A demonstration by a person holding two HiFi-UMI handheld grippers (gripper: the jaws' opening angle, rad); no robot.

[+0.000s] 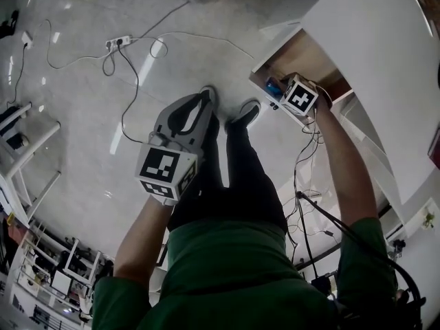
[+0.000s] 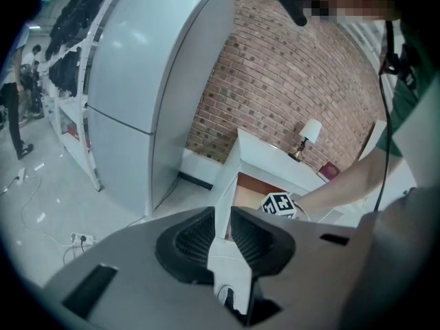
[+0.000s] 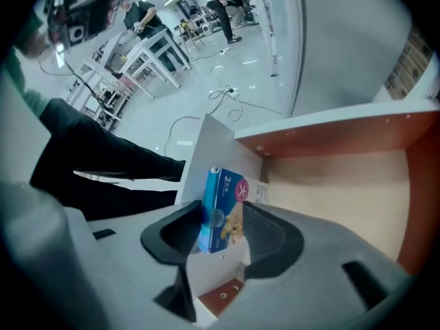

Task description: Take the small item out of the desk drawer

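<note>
**Right gripper [image 3: 221, 234].** The jaws are set wide apart, astride a small blue box [image 3: 223, 196]. The box is stood on end between the pads. The left pad is seen right against it, but a firm press from both sides is not shown, so the grasp is judged not yet made. The wide setting is judged to be matched to the box's breadth.

**Box position.** The box is inside the open drawer [image 3: 357, 198], at its front corner, leaned against the white front panel. A white printed card [image 3: 265, 192] is noted just behind it. Because the box is propped upright in a corner, it can only be reached from above. The steep downward aim of the gripper seen in the head view is explained by this.

**Drawer.** It is pulled out from under the white table [image 1: 375, 60]. The item is not yet lifted out.

**Left gripper [image 2: 221, 227].** The jaws are nearly together, with a narrow gap and nothing between them. The gripper is held in the air over the floor [image 1: 82, 115], well apart from the drawer. It is judged to be parked clear, since one gripper should be enough for so small an item.
</note>
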